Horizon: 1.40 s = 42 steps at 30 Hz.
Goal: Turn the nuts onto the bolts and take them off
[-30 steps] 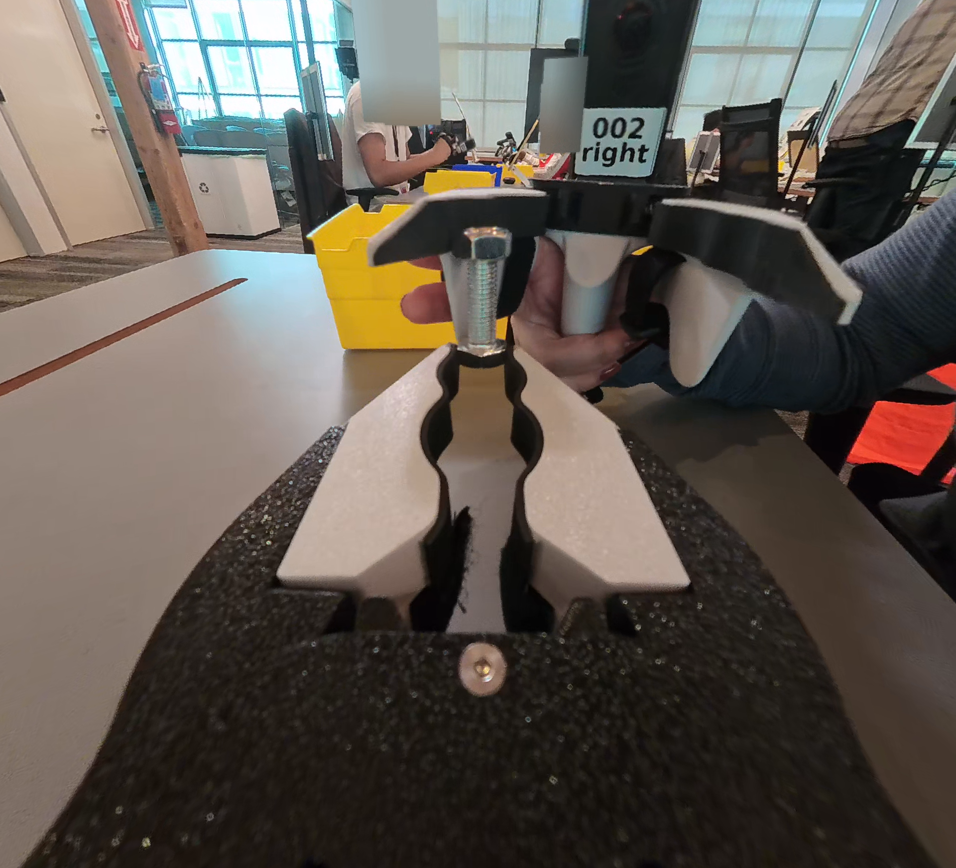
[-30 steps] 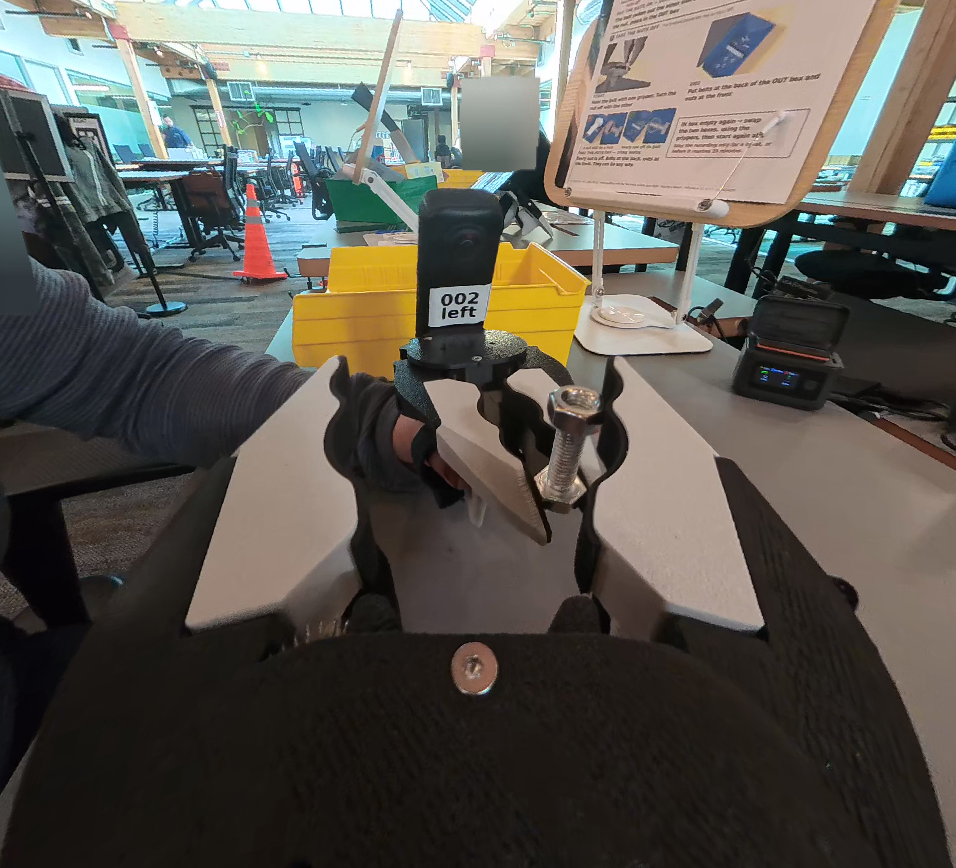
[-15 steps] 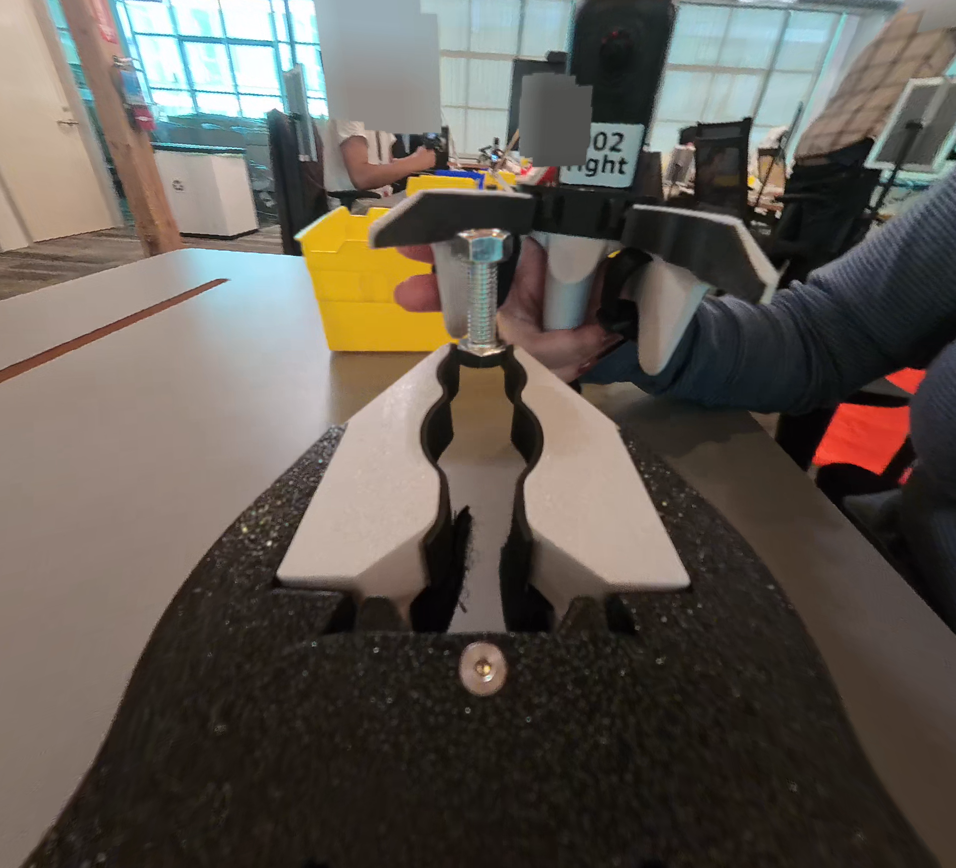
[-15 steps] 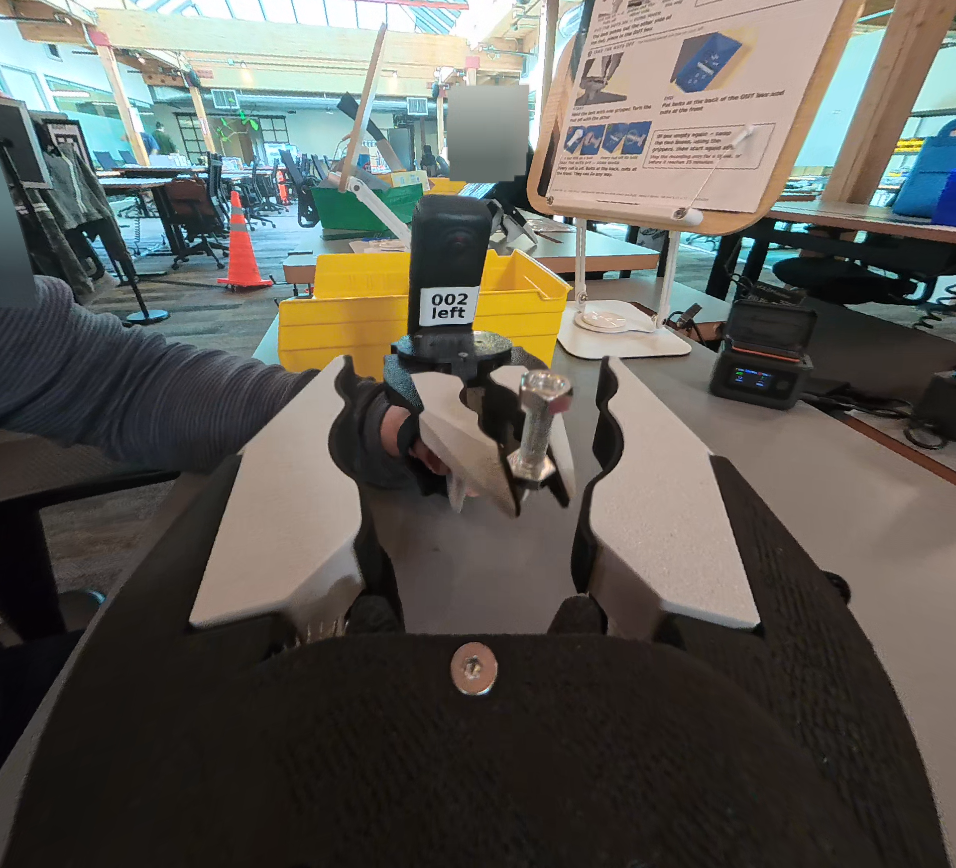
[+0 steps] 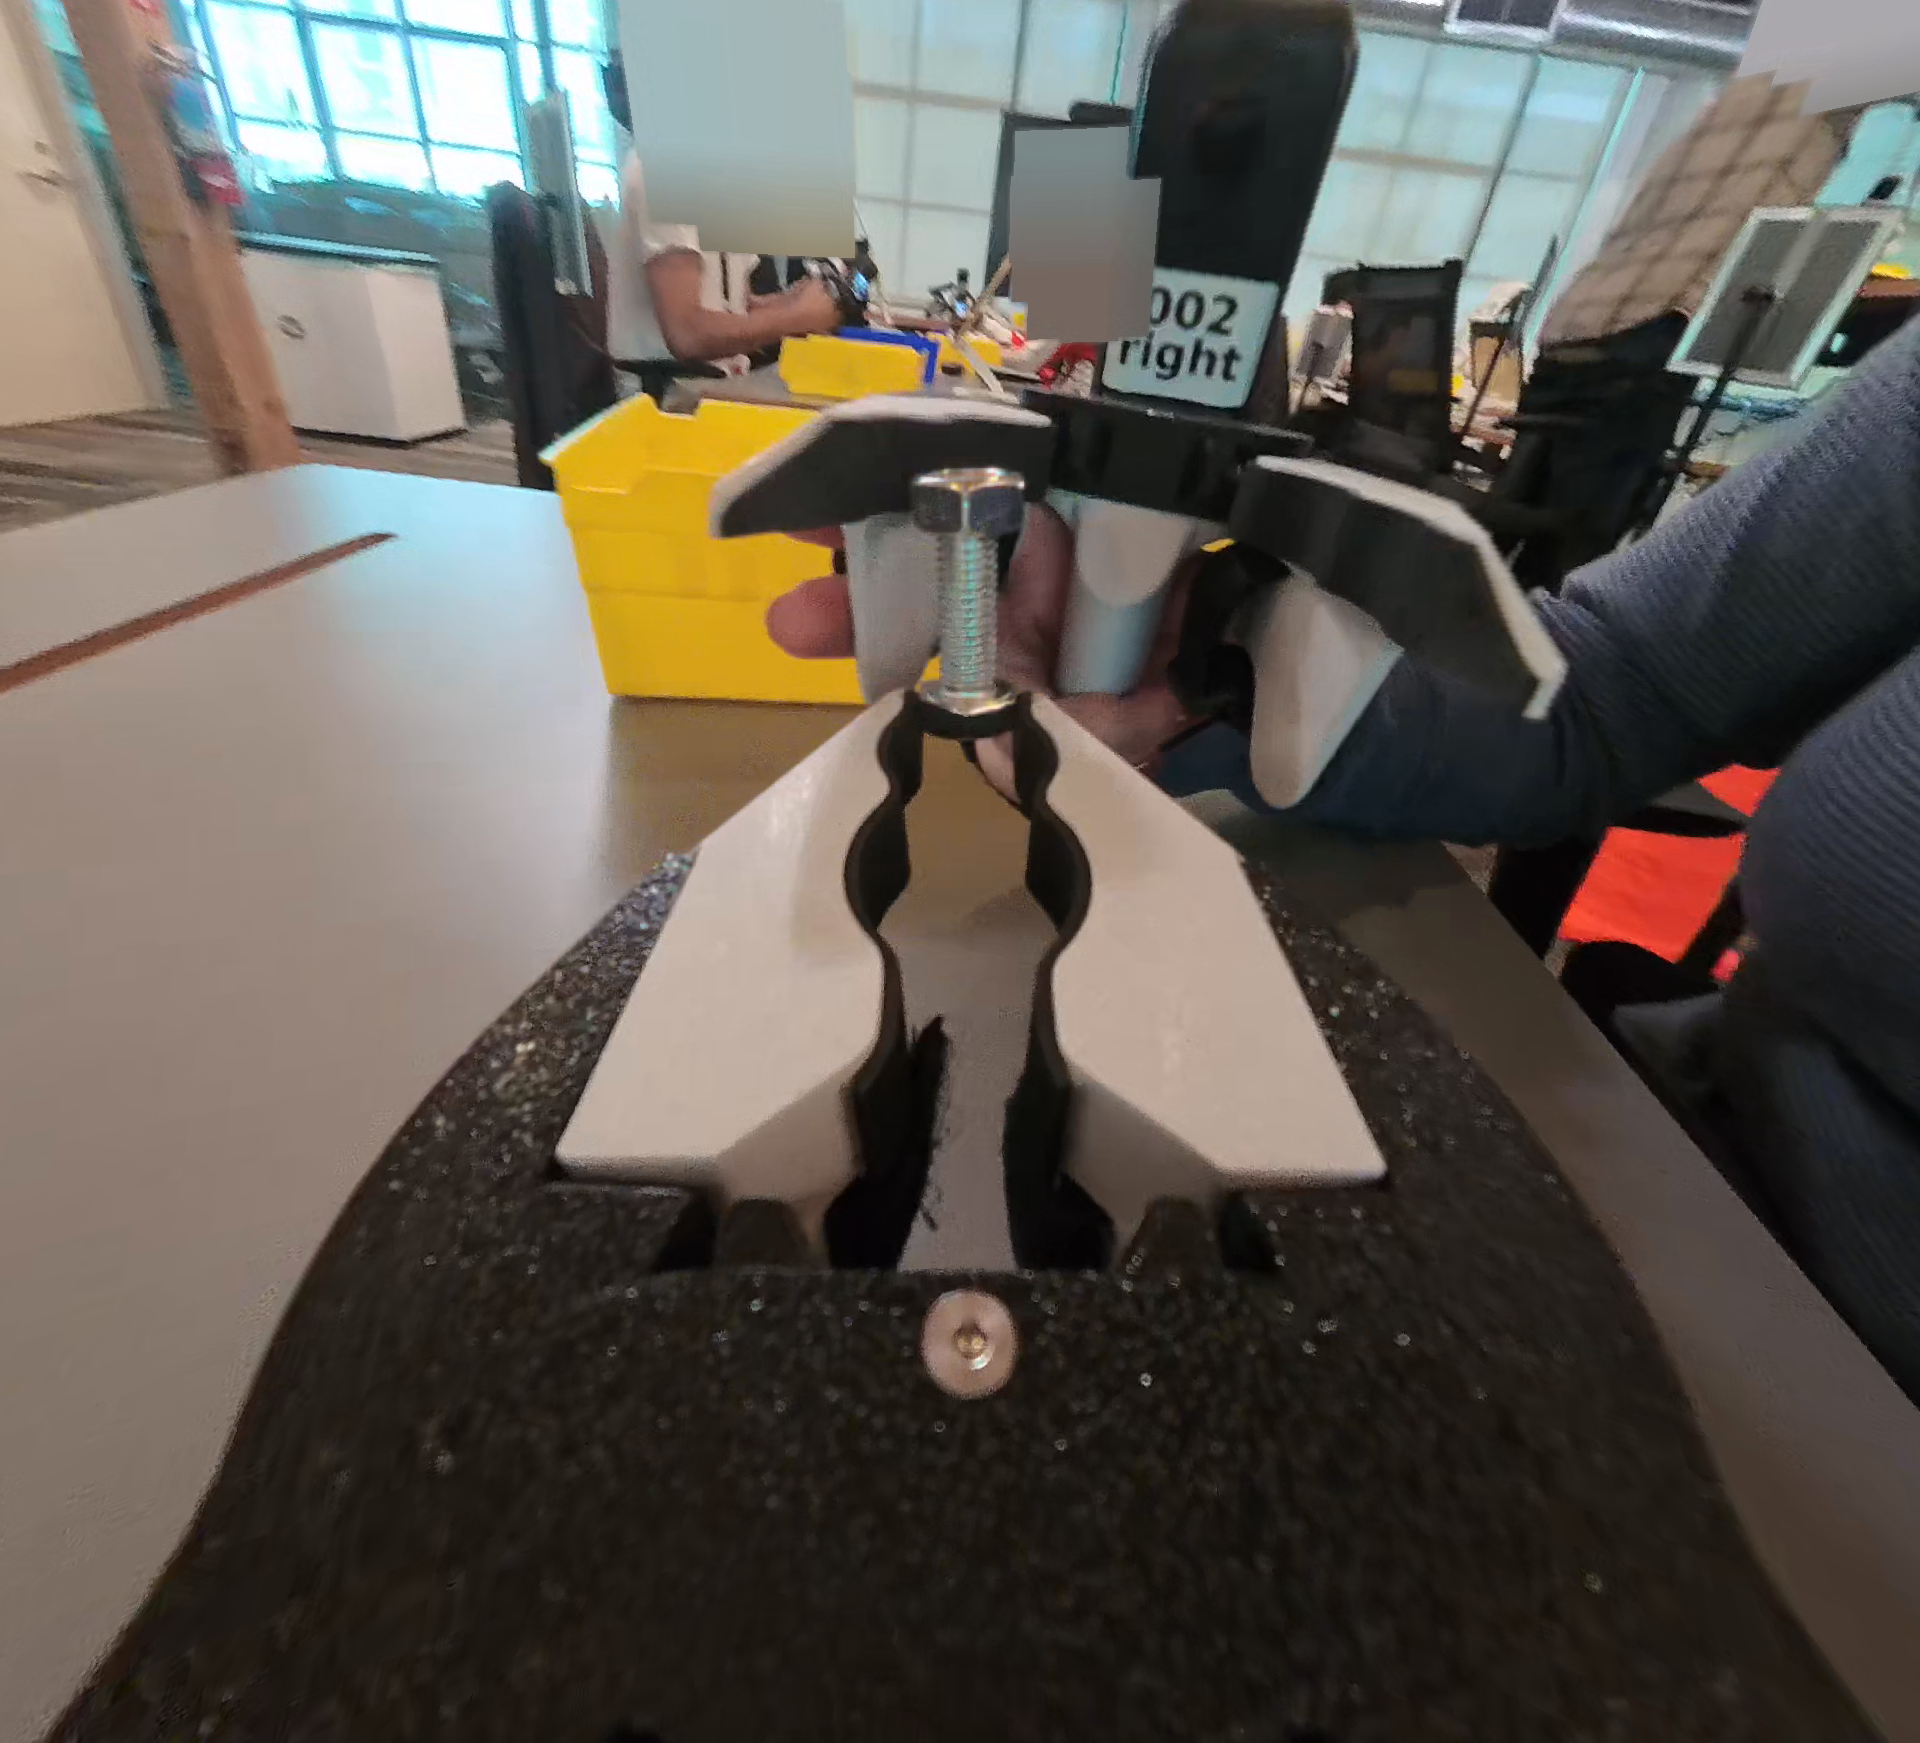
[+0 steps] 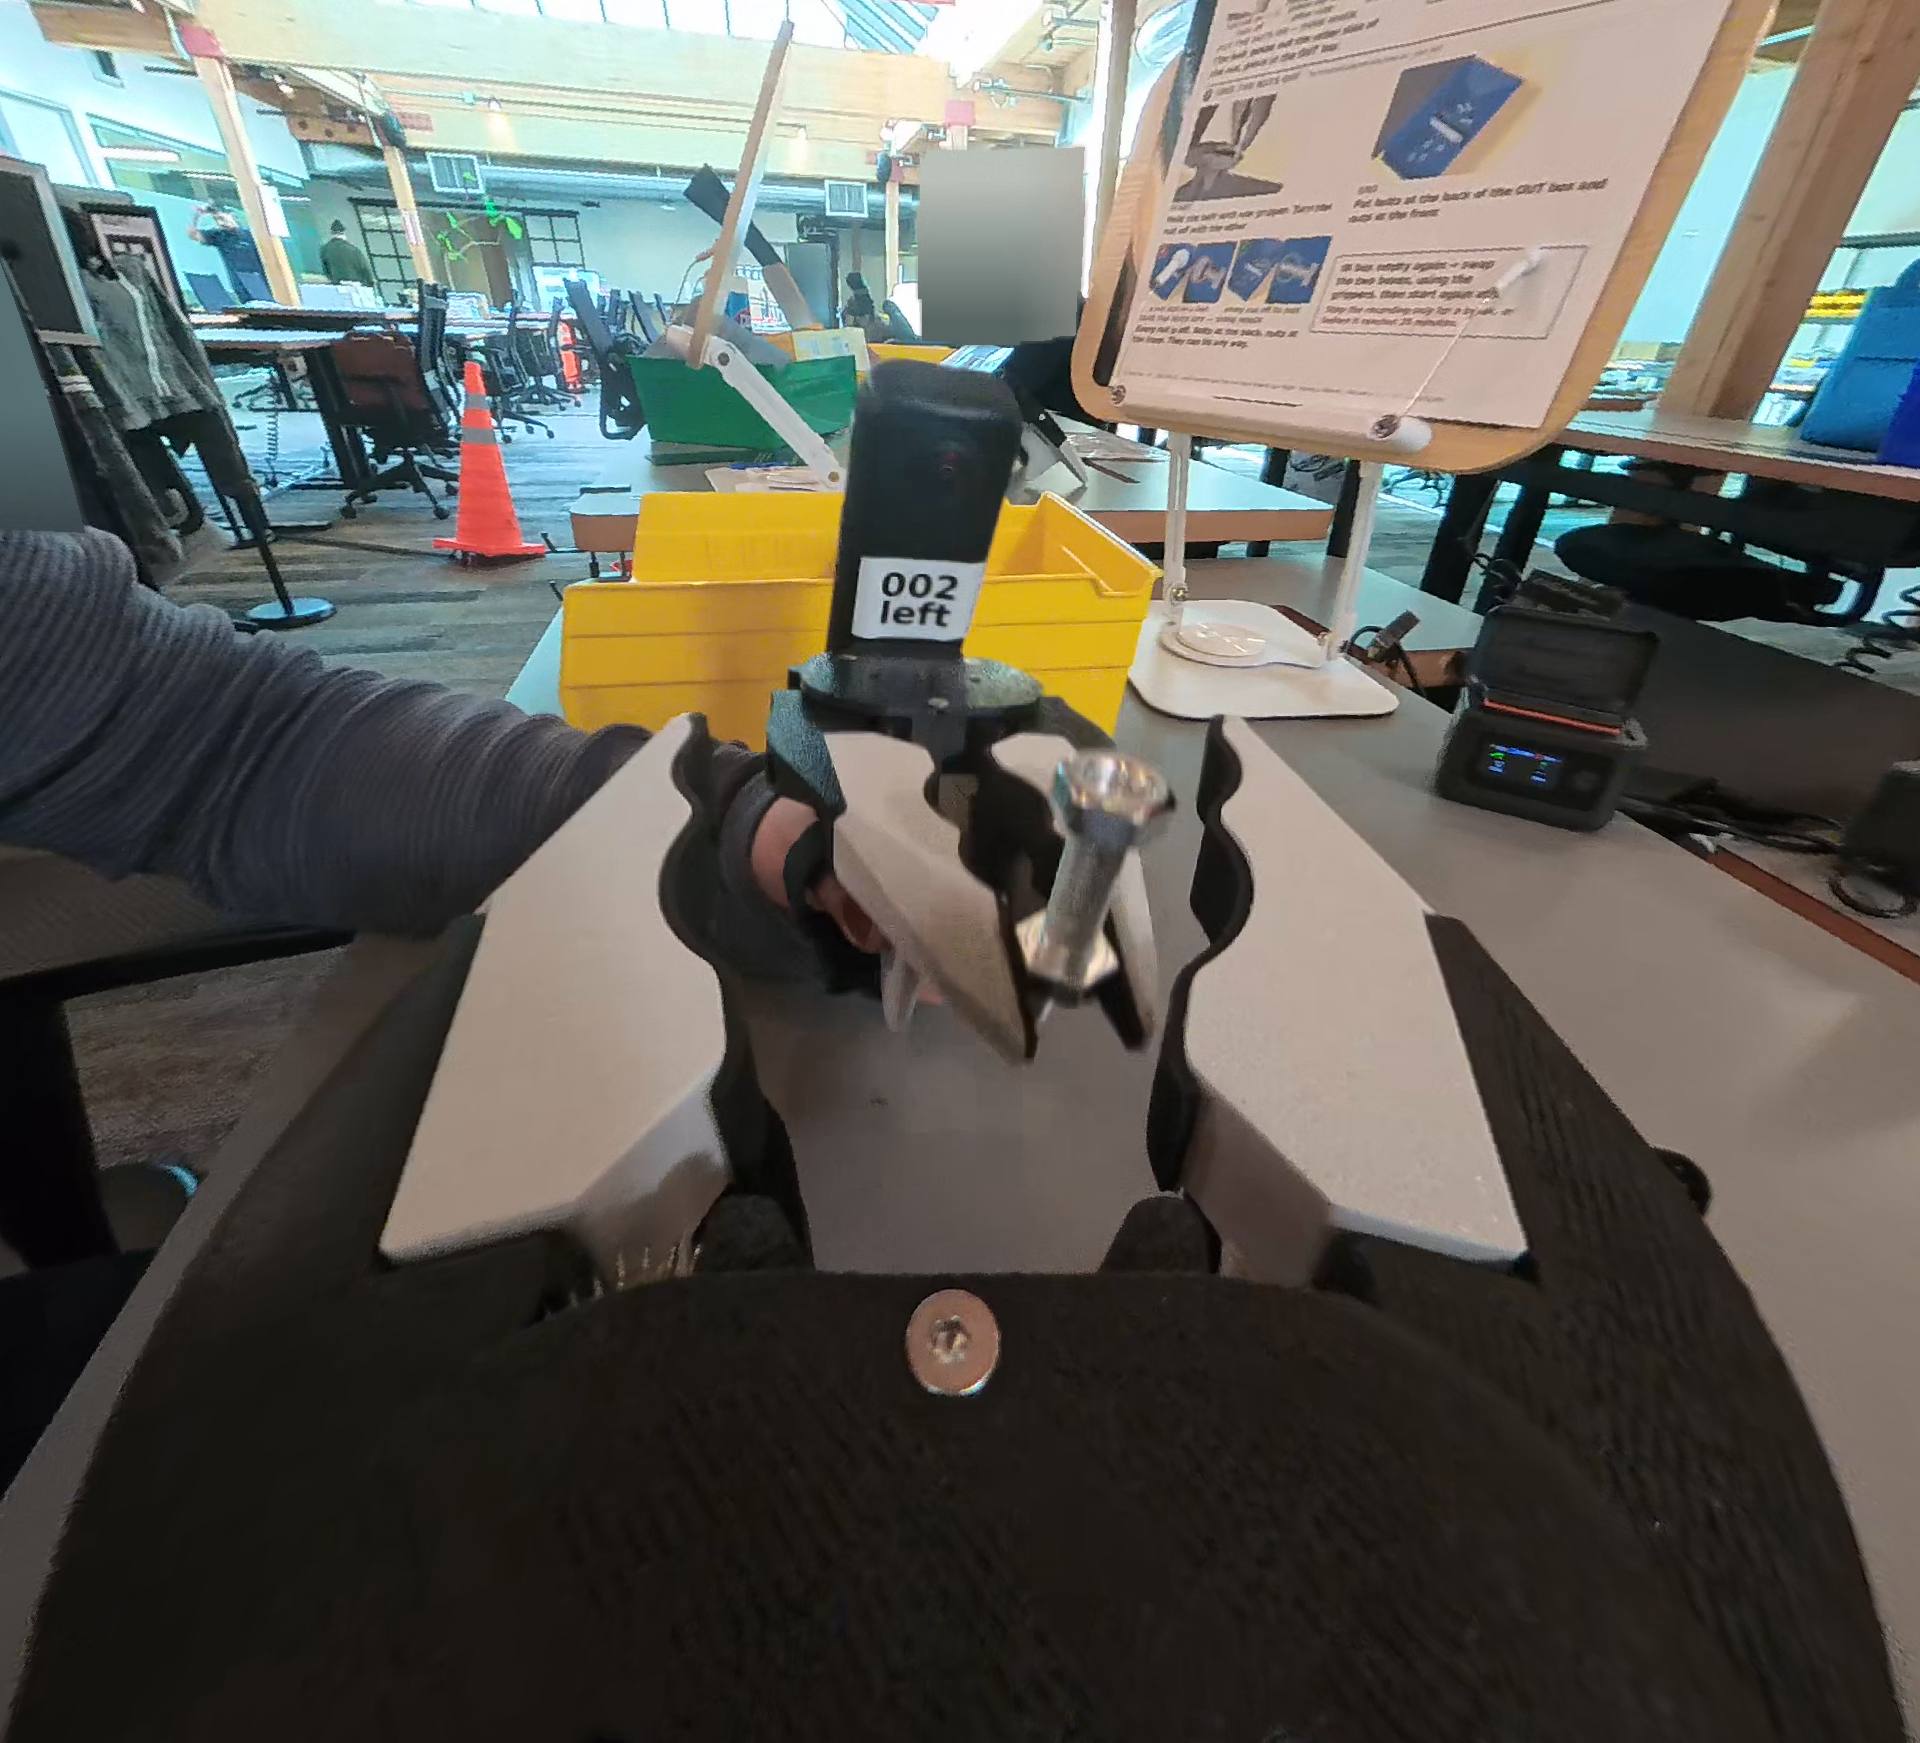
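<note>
My left gripper (image 5: 971, 719) is shut on a steel nut (image 5: 971, 704) at its fingertips. A silver bolt (image 5: 966, 592) stands up out of the nut, head on top. My right gripper (image 5: 1132, 597) is open wide just beyond it, one finger (image 5: 883, 467) right behind the bolt head. In the right wrist view, my right gripper (image 6: 953, 737) is open and empty. The left gripper (image 6: 1075, 1007) sits between its fingers with the nut (image 6: 1070, 961) and the bolt (image 6: 1091, 872), which leans right, close to the right finger without touching it.
A yellow bin (image 6: 727, 613) stands on the grey table (image 5: 260, 810) behind the grippers; it also shows in the left wrist view (image 5: 686, 592). An instruction board on a white stand (image 6: 1247, 665) and a small black device (image 6: 1548, 737) are at the right. People and desks are far behind. Tip to tip, the grippers are about 6 centimetres apart. Between my right fingertips and the small black device (image 6: 1548, 737) there is roughly 30 centimetres.
In the right wrist view the left gripper with nut and bolt has come closer and moved off the right finger toward the middle. The bolt leans more. Both grips are unchanged.
</note>
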{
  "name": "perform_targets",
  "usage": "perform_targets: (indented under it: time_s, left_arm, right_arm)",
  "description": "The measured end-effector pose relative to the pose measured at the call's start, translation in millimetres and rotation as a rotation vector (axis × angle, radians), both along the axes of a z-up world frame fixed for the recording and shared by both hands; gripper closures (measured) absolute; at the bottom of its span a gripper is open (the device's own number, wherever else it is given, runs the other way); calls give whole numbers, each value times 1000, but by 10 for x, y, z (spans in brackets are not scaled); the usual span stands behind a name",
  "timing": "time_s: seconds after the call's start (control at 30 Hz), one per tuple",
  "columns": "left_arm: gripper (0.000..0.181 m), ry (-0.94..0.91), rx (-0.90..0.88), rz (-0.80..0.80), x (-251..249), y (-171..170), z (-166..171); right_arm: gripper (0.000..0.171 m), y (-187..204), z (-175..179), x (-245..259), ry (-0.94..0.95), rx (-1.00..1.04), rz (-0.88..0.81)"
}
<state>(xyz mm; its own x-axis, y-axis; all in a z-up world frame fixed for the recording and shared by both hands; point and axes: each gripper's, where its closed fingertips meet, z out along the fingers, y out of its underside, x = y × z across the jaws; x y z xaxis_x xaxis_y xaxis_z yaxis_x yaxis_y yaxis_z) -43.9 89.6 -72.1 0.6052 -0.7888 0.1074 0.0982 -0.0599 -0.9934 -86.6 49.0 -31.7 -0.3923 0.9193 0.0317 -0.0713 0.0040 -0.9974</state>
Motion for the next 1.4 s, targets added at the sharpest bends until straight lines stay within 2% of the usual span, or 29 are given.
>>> perform_targets:
  time_s: [0.1,0.3,0.53,0.8,1.0,1.27,1.4]
  left_arm:
    - [165,13,-3,16,0,27,-33]
    - [166,-99,13,100,-306,70,121]
    - [166,9,-2,-40,42,-47,-9]
    - [166,-110,-3,78,-293,49,134]
    - [166,-7,-39,-3,3,9,-22]
    - [166,-81,-33,112,-303,97,72]
    - [166,-48,-39,35,-139,29,47]
  right_arm:
    - [79,-53,-22,-3,-7,10,18]
    - [84,69,40,42,8,-32,2]
    - [83,-30,-9,2,9,-3,14]
    - [90,67,25,37,15,-31,2]
    - [87,22,8,14,18,-16,1]
    - [88,123,42,39,22,-39,-22]
    - [87,112,32,23,22,-34,-29]
